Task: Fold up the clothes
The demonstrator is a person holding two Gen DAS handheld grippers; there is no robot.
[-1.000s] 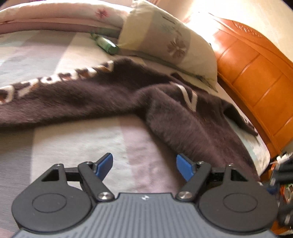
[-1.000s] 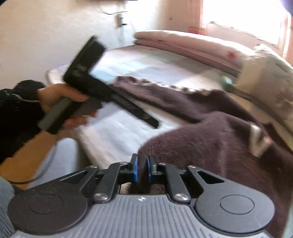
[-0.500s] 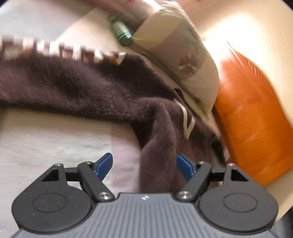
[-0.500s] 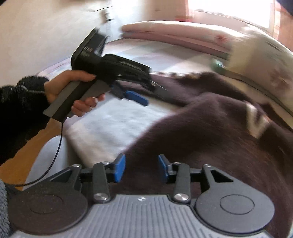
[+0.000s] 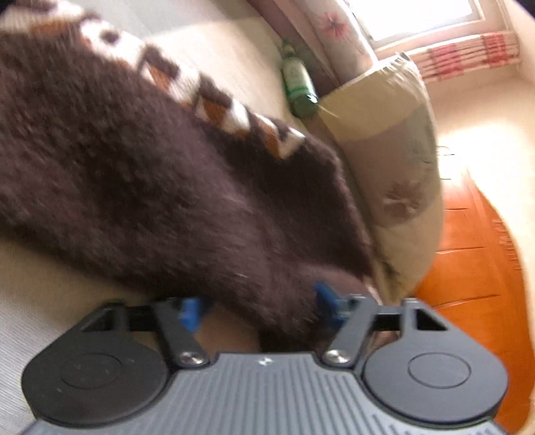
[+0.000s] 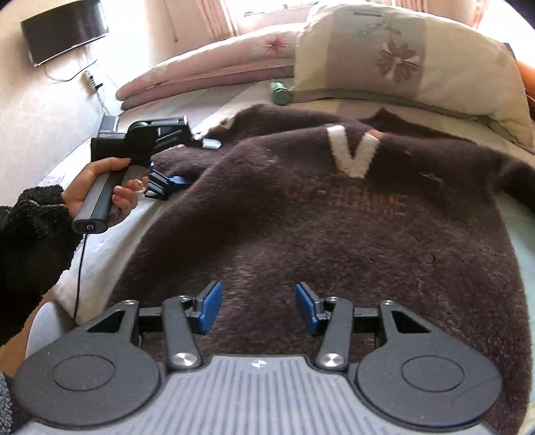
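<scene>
Brown sweater [image 6: 334, 234] spread on bed [image 5: 40, 287]. Left gripper [image 5: 257, 308] jaws just closing around a sleeve fold. Right gripper [image 6: 257, 308] jaws just opened, apart above sweater, holding nothing.

Domestic bedroom. A bed [image 6: 110, 241] with pale striped sheet carries a floral pillow [image 6: 411, 57] and a folded pink quilt [image 6: 214, 67]; an orange wooden headboard [image 5: 468, 254] stands behind the pillow. A wall-mounted dark screen [image 6: 63, 31], a sunlit window [image 5: 431, 16] and a green bottle [image 5: 296, 83] complete the furnishings.
</scene>
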